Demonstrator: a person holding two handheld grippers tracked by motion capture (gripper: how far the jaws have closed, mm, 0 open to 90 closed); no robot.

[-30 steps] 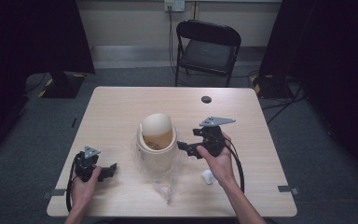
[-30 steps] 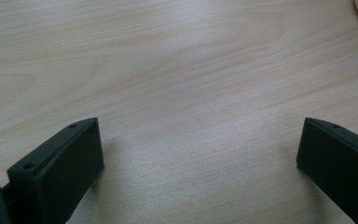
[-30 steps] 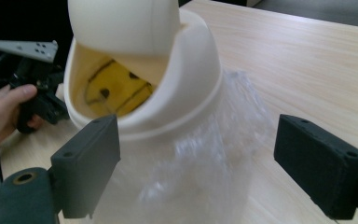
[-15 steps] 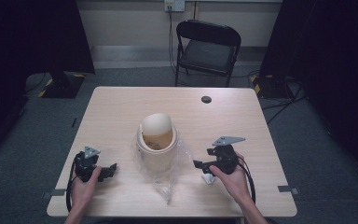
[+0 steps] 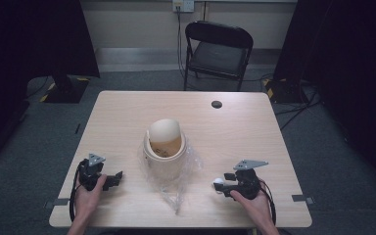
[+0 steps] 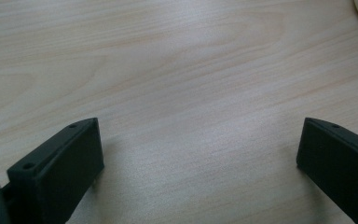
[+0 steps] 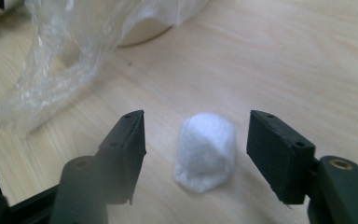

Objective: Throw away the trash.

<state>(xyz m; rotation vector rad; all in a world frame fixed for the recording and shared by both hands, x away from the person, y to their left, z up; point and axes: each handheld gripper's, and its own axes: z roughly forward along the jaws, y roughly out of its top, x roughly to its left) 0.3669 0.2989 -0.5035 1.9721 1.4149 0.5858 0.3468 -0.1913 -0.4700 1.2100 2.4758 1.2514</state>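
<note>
A small white fluffy cotton ball [image 7: 206,151] lay on the pale wooden table [image 7: 307,60], between the spread jaws of the right claw [image 7: 196,140] and untouched by either. The left claw [image 6: 196,154] rested wide open over bare wood, holding nothing.

Setting: studio-like recording room. Evidence: pale wooden rectangular surface [image 5: 127,117] on grey carpet floor [image 5: 333,147]; black curtains [image 5: 34,39] at both sides; black folding metal chair [image 5: 219,51]; white wall outlet [image 5: 183,5].

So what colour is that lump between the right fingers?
White cotton ball, clearest in the right gripper view.
</note>
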